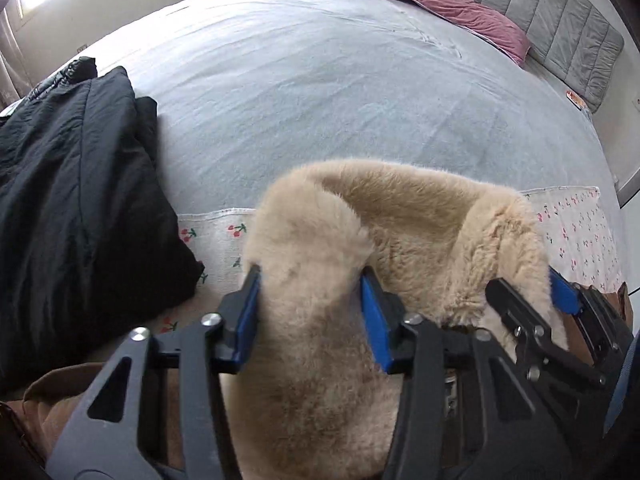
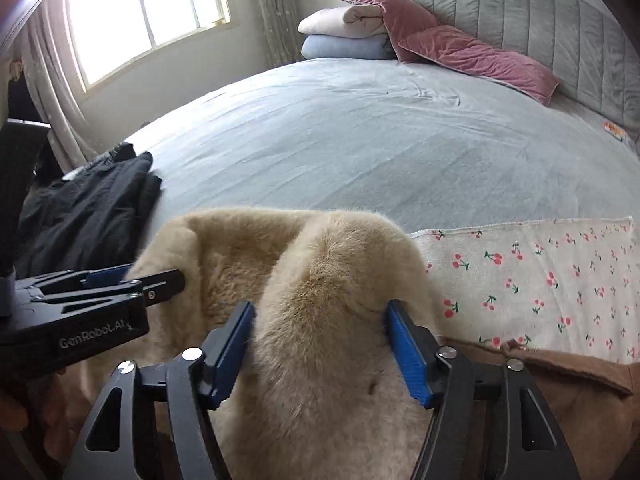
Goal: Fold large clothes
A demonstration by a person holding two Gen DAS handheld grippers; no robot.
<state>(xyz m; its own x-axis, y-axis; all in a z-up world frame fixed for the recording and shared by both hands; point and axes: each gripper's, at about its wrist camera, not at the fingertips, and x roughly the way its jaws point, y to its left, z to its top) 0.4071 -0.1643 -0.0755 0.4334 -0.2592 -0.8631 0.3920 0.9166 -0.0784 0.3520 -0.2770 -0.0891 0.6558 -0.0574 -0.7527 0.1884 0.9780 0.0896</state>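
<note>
A beige fur coat (image 1: 320,360) with a brown outer side (image 2: 560,392) lies at the near edge of the bed. In the left wrist view my left gripper (image 1: 312,300) has a thick fold of the fur between its blue pads (image 1: 374,320), and the pads press into it. Just to its right, my right gripper (image 1: 528,284) clamps another part of the same fur edge. In the right wrist view the right gripper (image 2: 320,336) squeezes a fur hump (image 2: 320,280) between its pads, with the left gripper (image 2: 152,276) at its left, biting the fur edge.
A folded black jacket (image 1: 80,200) lies at the left on the grey-blue bed sheet (image 1: 340,88). A cherry-print cloth (image 2: 540,280) runs along the near bed edge. Pink pillows (image 2: 472,56), folded blankets (image 2: 344,32) and a grey headboard (image 2: 540,12) stand far back by a window (image 2: 148,8).
</note>
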